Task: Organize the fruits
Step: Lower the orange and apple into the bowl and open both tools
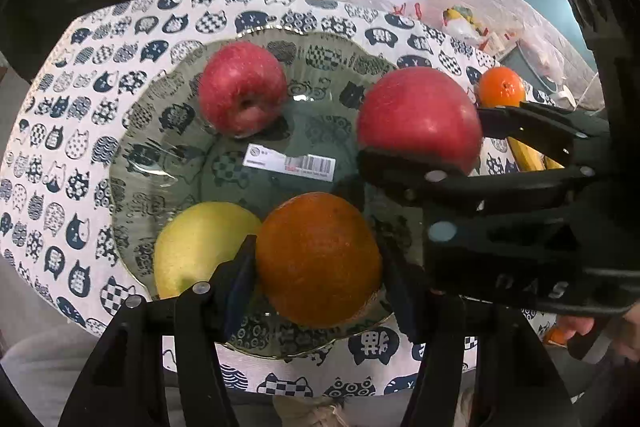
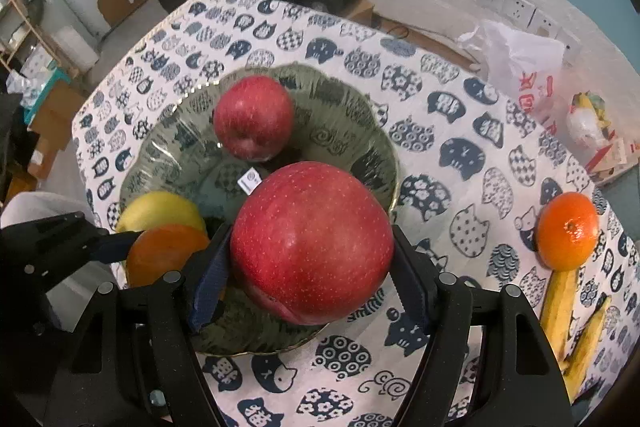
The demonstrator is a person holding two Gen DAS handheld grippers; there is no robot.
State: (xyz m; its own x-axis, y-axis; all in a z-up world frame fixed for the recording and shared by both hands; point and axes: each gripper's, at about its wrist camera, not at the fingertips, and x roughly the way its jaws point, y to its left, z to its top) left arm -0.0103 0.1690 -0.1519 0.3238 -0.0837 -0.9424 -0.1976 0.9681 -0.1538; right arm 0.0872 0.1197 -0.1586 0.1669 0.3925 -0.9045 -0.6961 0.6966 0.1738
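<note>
I hold an orange (image 1: 318, 259) in my left gripper (image 1: 318, 269) and a red apple (image 2: 312, 243) in my right gripper (image 2: 312, 267) above the glass bowl (image 2: 360, 131); another apple (image 2: 254, 117) and a lemon (image 2: 160, 211) lie inside, while a tangerine (image 2: 568, 231) and bananas (image 2: 560, 311) wait at right.

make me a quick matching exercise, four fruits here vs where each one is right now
1 orange
2 big red apple
3 tangerine
4 yellow fruit

a lying in the glass bowl, ungripped
b in the right gripper
c on the cloth by the bananas
d in the left gripper

Pairs: 1-d, 2-b, 3-c, 4-a
</note>
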